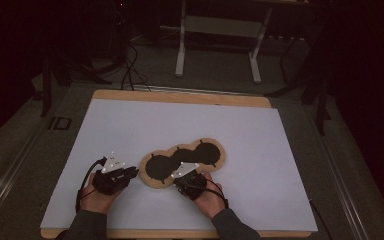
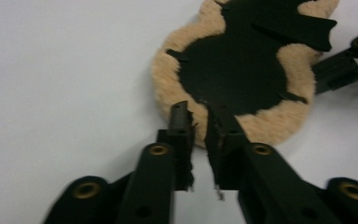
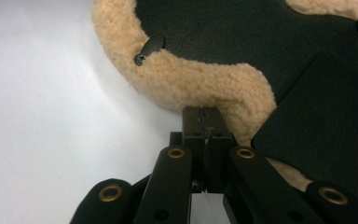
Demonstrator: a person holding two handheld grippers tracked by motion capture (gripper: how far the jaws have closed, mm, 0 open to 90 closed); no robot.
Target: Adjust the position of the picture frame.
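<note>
**Both grippers at the fleece pad's near edge**

A tan fleece pad [image 1: 184,161] w/ black patches on top lies flat on the white board [image 1: 130,125], a bit fwd of the person's hands, roughly mid-board. Shape: a few rounded lobes joined in a row, fuzzy tan rim all round (small black tabs poke from the black patches onto the rim).

Left gripper [image 1: 131,173] sits at the pad's left end. In the left gripper view [image 2: 198,122] its jaws stand a narrow gap apart, tips right at the rim; the right tip lies over the fleece edge, the left one just off it on the board. Pads don't look pressed on anything, so it reads as nearly closed but not gripping.

Right gripper [image 1: 176,180] is at the pad's near edge, by the middle. In the right gripper view [image 3: 201,122] the jaws are fully together, tips butting against the fleece rim; can't tell if any fleece is pinched betw. them.

The two grippers are near each other, not touching.
</note>
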